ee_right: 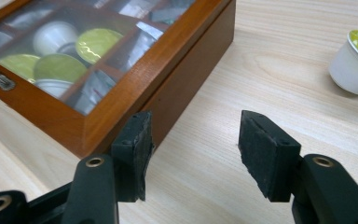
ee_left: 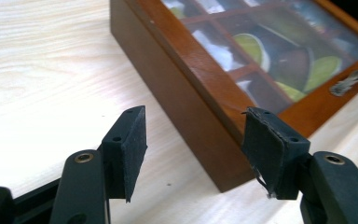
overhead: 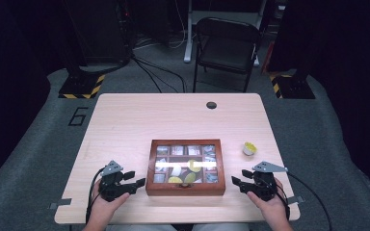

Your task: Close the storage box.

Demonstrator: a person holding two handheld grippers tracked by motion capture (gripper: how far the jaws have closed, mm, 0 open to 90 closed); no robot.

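**Flanking a closed wooden box, both jaws apart**

Resting near the front edge of the surface (overhead: 125,115), the left hand-held gripper (overhead: 134,181) and right hand-held gripper (overhead: 239,178) each have jaws spread, holding nothing. Between them sits the glass-lidded wooden box (overhead: 185,187), lid down, with yellow-topped capsules (ee_right: 95,44) and sachets in its compartments. Farther right, apart from the box, a lone capsule (overhead: 249,148) lies tilted. Beyond stands a folding chair (overhead: 226,45).

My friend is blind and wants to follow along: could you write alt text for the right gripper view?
A closed wooden box with a glass lid sits on a pale wooden table, with green-topped pods and packets inside. The right gripper has its black jaws open beside the box's near corner. A small white pod with a green top lies alone at right.
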